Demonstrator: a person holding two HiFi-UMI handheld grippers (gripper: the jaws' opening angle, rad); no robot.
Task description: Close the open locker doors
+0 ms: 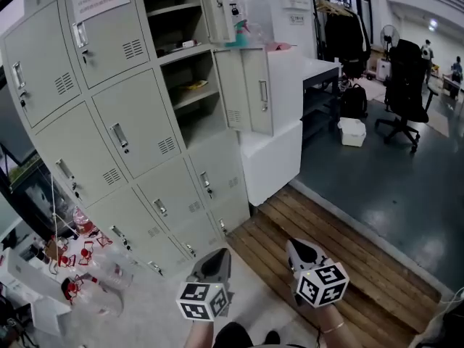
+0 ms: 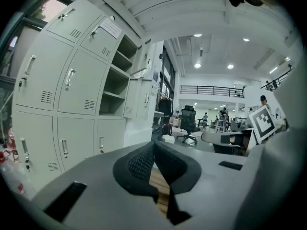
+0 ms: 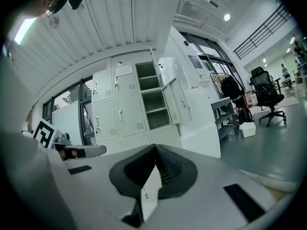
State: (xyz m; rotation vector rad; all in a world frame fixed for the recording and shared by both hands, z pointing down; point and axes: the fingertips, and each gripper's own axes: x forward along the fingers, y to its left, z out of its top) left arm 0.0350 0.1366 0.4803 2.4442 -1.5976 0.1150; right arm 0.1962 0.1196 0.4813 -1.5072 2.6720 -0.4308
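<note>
Head view: left gripper (image 1: pixel 217 259) and right gripper (image 1: pixel 301 251) sit low in frame, well apart from the lockers (image 1: pixel 123 136). In the right column, the upper door (image 1: pixel 217 6) and lower door (image 1: pixel 250 89) stand swung out.
Left gripper view: jaws meet at the tips, nothing between; lockers at left.
Right gripper view: jaws together, empty; lockers ahead.

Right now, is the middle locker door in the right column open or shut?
Open: the locker door stands swung out to the right, baring the shelf inside.
</note>
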